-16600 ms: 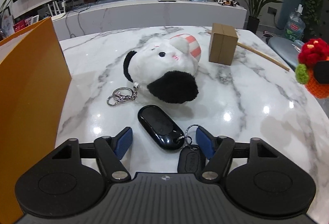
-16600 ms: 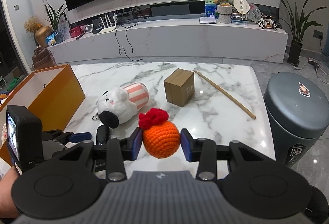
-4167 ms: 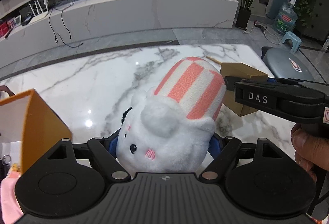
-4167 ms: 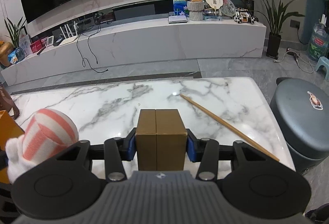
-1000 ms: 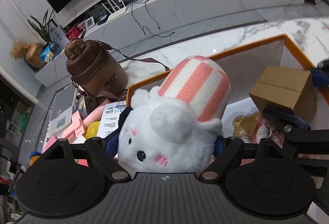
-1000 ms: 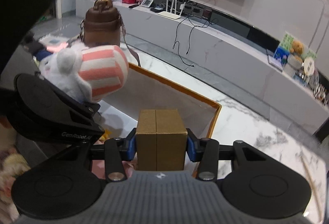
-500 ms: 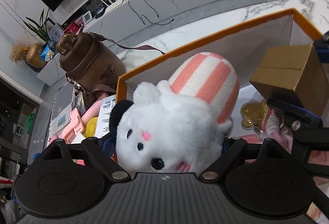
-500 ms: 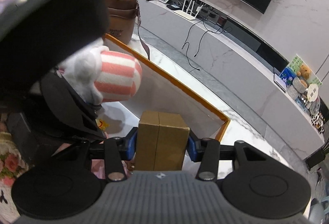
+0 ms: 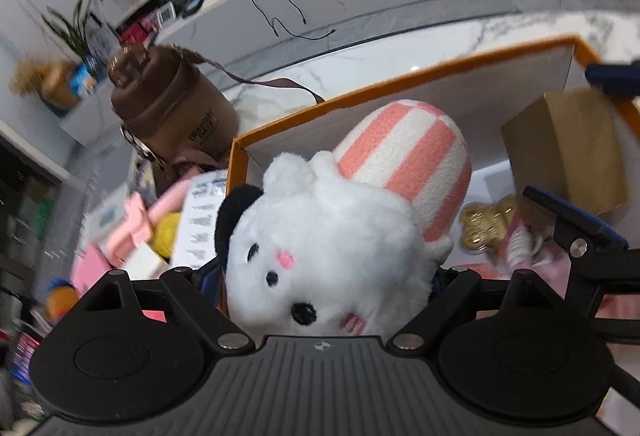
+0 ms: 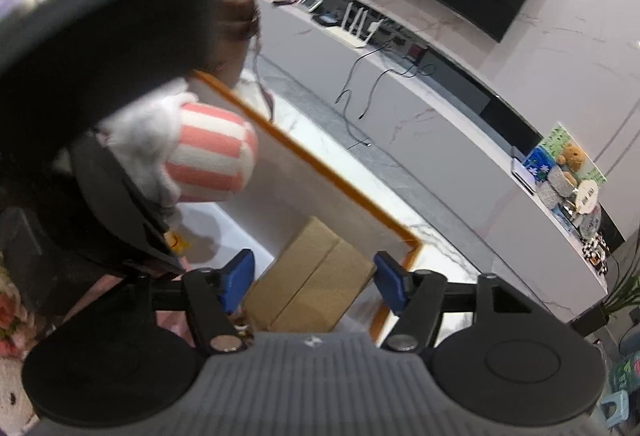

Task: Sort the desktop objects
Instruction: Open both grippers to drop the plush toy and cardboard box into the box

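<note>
The white plush [image 9: 340, 236] with a pink-striped end lies between the fingers of my left gripper [image 9: 322, 276], face turned down toward the camera. The jaws are spread wide and look loose on it, above the open orange box [image 9: 400, 75]. In the right wrist view the plush [image 10: 200, 155] hangs under the left gripper's black body [image 10: 112, 203]. My right gripper [image 10: 316, 276] is opening. The brown cardboard box [image 10: 304, 288] sits tilted between its blue pads [image 10: 236, 280] with gaps on both sides, down in the orange box's [image 10: 320, 179] corner. The left wrist view also shows the cardboard box [image 9: 568, 147].
A brown bag [image 9: 172, 107] stands on the marble table [image 9: 360, 55] beyond the orange box's left corner. Pink items and papers [image 9: 136, 228] lie left of the box. A gold bear-shaped trinket [image 9: 484, 228] and pink things lie on the box floor.
My left jaws have spread and the plush has rolled face-down toward the camera. My right jaws have parted and the cardboard box has tipped free of the pads, lower in the orange box.
</note>
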`<state>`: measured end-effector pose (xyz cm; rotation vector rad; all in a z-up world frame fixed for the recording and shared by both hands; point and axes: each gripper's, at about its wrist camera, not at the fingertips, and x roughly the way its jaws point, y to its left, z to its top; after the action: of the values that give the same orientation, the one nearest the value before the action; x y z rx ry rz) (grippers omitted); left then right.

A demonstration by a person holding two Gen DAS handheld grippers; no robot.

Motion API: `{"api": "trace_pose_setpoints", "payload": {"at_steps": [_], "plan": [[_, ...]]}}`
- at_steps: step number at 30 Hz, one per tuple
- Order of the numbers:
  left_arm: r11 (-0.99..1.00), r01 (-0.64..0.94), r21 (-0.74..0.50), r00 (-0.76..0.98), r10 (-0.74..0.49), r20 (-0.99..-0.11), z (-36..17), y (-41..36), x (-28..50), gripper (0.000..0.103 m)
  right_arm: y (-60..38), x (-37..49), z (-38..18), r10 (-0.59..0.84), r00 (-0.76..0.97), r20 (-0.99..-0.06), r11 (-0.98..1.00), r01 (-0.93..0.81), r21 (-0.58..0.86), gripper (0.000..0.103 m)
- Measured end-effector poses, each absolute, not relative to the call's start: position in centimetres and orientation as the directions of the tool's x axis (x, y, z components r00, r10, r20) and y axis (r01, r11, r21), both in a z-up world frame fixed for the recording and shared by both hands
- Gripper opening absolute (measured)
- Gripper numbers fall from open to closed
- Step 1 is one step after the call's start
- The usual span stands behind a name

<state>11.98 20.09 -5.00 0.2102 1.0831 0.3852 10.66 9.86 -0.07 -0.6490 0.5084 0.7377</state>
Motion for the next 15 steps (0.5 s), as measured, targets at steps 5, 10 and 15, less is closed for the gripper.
{"api": "trace_pose_setpoints", "payload": {"at_steps": [5, 10, 15], "plan": [[0.926, -0.226, 0.302, 0.449, 0.374, -0.811, -3.7, 20.3, 11.2, 0.103, 8.5, 11.2, 1.3, 0.495, 0.62, -0.609, 0.605, -0.749, -0.271, 0.075], [0.915, -0.246, 0.319, 0.502, 0.402, -0.766, -2.3, 19.5, 10.6, 0.103, 7.5, 11.6, 2.3, 0.54, 0.596, -0.595, 0.632, -0.754, -0.181, 0.076], [0.926, -0.265, 0.267, 0.537, 0.372, -0.757, -0.8, 19.7, 10.3, 0.103, 6.7, 11.6, 3.2, 0.566, 0.581, -0.584, 0.646, -0.753, -0.123, 0.077]]}}
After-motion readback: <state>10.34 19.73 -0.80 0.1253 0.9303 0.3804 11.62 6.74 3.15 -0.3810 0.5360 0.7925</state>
